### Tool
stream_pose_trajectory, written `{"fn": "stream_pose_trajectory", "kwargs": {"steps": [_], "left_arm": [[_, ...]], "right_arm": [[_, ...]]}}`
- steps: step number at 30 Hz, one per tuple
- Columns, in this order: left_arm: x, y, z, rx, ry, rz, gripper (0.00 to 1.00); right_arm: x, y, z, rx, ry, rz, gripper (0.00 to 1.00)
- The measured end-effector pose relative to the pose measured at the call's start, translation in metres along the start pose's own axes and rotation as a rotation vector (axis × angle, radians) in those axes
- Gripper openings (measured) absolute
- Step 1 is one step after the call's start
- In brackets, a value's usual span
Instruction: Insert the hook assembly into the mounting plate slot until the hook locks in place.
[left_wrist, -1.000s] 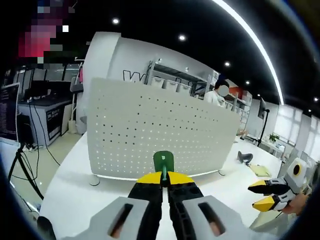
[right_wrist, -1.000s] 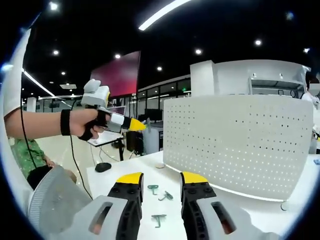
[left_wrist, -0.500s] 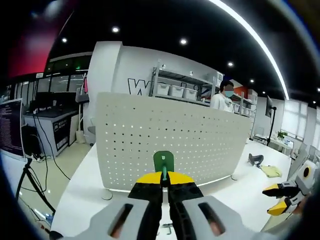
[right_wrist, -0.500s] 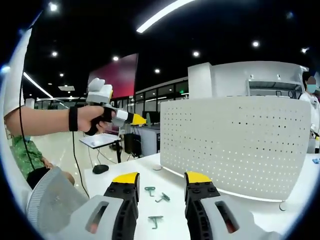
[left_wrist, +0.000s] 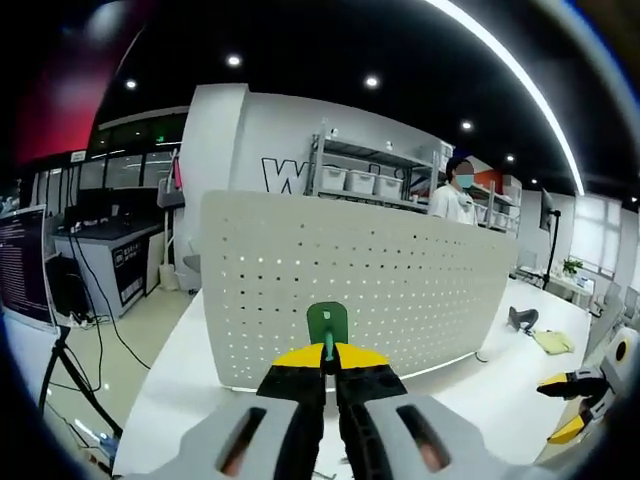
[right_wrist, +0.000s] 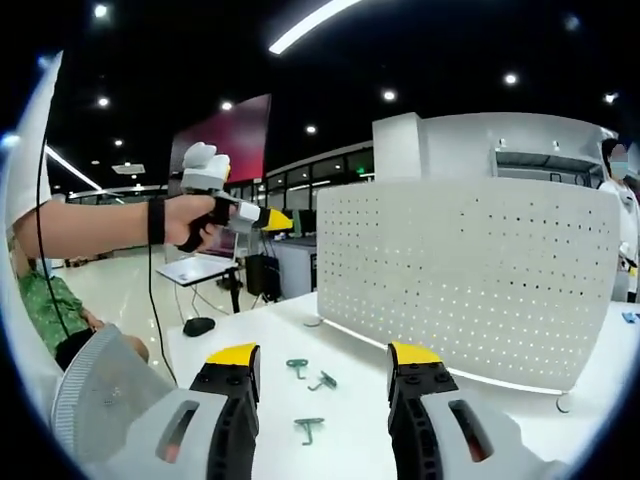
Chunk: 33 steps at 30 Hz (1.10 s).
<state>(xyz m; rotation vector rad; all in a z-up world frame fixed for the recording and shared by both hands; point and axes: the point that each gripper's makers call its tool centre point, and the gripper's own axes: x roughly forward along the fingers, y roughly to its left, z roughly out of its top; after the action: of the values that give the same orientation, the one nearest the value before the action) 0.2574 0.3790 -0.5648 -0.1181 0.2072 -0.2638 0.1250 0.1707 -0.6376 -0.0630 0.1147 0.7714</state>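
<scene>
Green hook (left_wrist: 327, 325) pinched betw. yellow tips of left gripper (left_wrist: 327, 357), held up in front of the white pegboard (left_wrist: 350, 290), not touching it. Right gripper (right_wrist: 325, 356) spread wide, holding nothing, over white table (right_wrist: 360, 405); three more green hooks (right_wrist: 308, 428) lie loose betw. its jaws, near board's foot.

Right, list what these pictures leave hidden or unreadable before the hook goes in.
- Green hook, left gripper view: its lower part is hidden between the shut jaws of the left gripper.
- Pegboard, right gripper view: its right end runs out of the picture.
- Spare hooks on the white table, right gripper view: too small to tell their shape.
- Right gripper, left gripper view: cut off by the edge.
</scene>
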Motion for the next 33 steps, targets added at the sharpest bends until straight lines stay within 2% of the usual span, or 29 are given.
{"fn": "stream_pose_trajectory", "kwargs": {"steps": [5, 12, 27, 33], "left_arm": [[0.008, 0.007, 0.010, -0.001, -0.008, 0.011, 0.02], [0.020, 0.013, 0.020, 0.018, -0.005, 0.014, 0.02], [0.038, 0.025, 0.040, 0.048, -0.022, 0.037, 0.02], [0.048, 0.033, 0.040, 0.042, -0.014, 0.053, 0.02]], "right_arm": [[0.000, -0.003, 0.000, 0.002, -0.002, -0.011, 0.53], [0.003, -0.001, -0.003, 0.016, 0.005, -0.013, 0.62], [-0.002, -0.008, -0.009, 0.032, 0.016, -0.044, 0.62], [-0.004, -0.008, -0.010, 0.036, 0.012, -0.041, 0.63]]}}
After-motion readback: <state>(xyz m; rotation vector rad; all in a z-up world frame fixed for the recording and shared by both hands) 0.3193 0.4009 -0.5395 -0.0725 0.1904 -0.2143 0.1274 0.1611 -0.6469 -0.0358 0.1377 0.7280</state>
